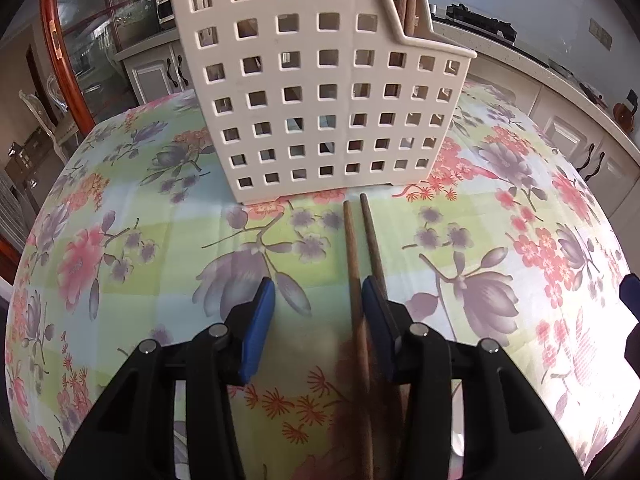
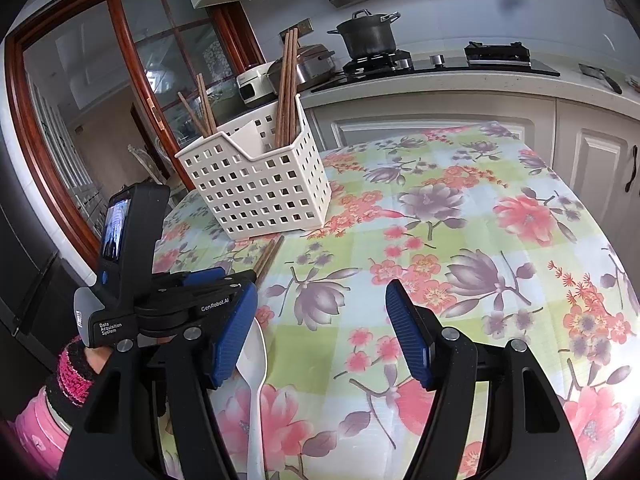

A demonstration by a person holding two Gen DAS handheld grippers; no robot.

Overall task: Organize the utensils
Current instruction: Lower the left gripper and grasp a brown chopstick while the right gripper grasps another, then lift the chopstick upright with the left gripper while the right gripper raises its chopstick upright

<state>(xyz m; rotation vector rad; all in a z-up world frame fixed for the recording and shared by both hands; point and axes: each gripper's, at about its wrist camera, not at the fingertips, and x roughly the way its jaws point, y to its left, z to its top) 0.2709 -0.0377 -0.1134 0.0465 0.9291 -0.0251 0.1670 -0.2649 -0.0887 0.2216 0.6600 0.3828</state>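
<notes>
Left gripper (image 1: 318, 300) jaws spread; two brown wooden chopsticks (image 1: 362, 256) between them, against right pad. Right gripper (image 2: 320, 316) jaws spread, empty; white plastic spoon (image 2: 254, 380) beside left pad.

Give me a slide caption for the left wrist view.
Left tool, jaws apart, straddles two wooden chopsticks lying on the floral tablecloth before the white perforated caddy.

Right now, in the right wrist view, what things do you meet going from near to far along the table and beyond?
White plastic spoon → pair of brown wooden chopsticks lying on the floral tablecloth → white perforated plastic utensil basket → dark metal lidded pot on the stove.
</notes>
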